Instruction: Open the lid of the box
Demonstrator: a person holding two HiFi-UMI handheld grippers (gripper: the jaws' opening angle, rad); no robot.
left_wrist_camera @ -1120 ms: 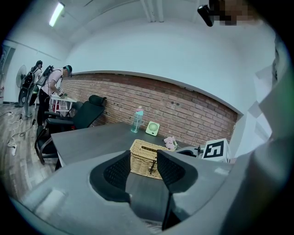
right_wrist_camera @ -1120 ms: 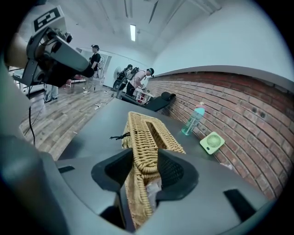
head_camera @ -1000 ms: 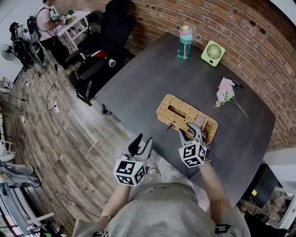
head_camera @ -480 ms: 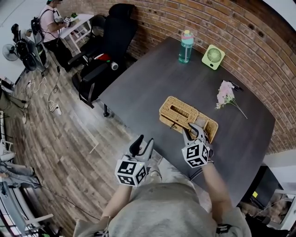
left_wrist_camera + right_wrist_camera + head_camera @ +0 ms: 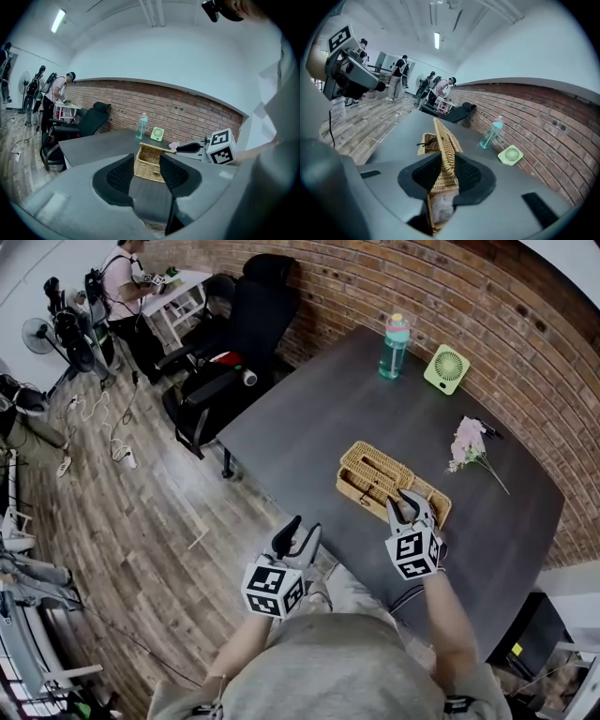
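On the dark table (image 5: 309, 418), close to its near edge, a woven box (image 5: 373, 472), set at a slant to that edge. At the right end of the box, the right gripper (image 5: 410, 501), pinching the lid (image 5: 444, 136) by its rim: pads pressed on the wicker from both sides, jaws having just been closing with the lid between them. Lid raised on edge, tilted up from the box, with the inside partly showing below and something pale in it, not clear what. Left gripper (image 5: 301, 531) short of the table's edge, well apart from the box; jaws spread, nothing held, only the table top and the box farther off seen through the gap. Farther on the table, near the brick wall (image 5: 487, 296): a teal bottle (image 5: 395, 334) standing upright, a small green fan (image 5: 446, 368) just beside it, and pink flowers (image 5: 467, 444) lying to the right of the box. Beyond the table's left corner, a black chair (image 5: 234, 343).
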